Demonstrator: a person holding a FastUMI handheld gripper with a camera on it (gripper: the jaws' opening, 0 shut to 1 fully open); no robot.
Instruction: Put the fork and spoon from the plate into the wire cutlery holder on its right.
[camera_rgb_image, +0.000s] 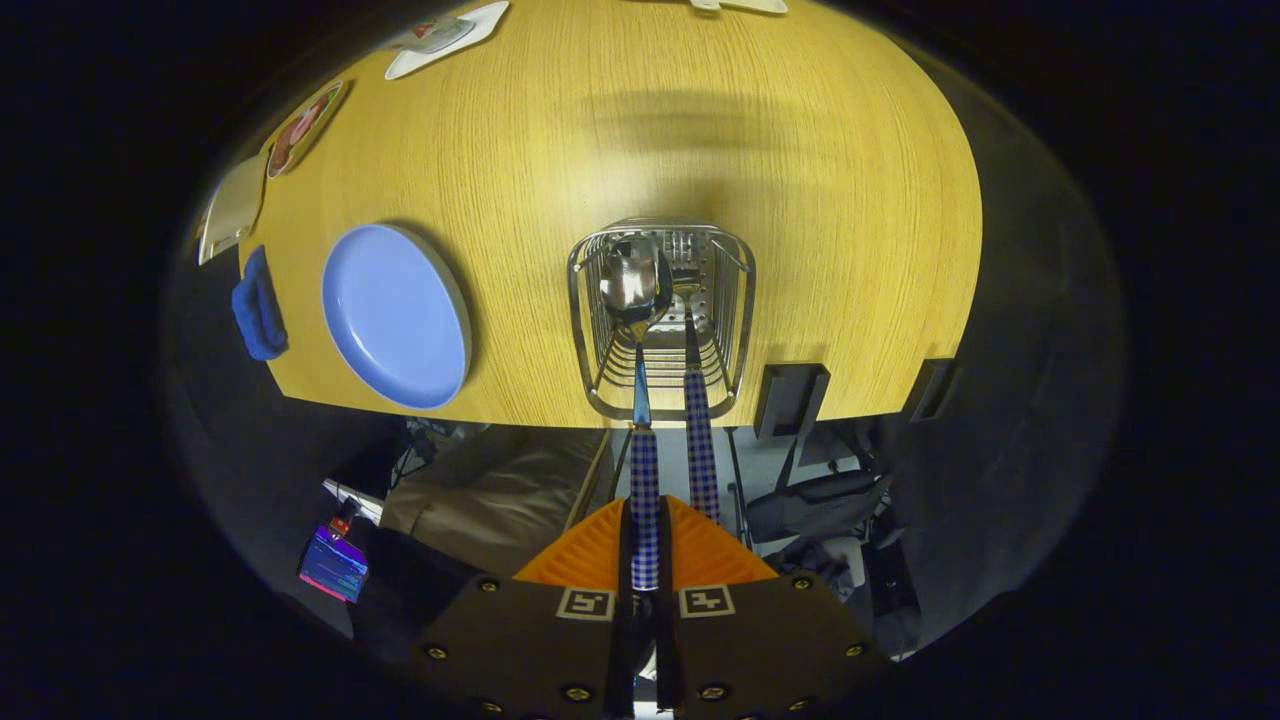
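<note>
Gripper view looks down on a wooden bench (700, 130), where the gripper (645, 545) clamps the spoon (632, 285) by its handle, bowl pointing ahead over the wire cutlery holder (590, 300).

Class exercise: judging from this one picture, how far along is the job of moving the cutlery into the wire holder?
Done: the round blue plate lies bare, and a check-handled utensil, head hidden, already stands in the wire cutlery holder. In hand: the tongs are shut on the check-handled metal spoon, bowl over the holder. Left: lowering and releasing it.
</note>
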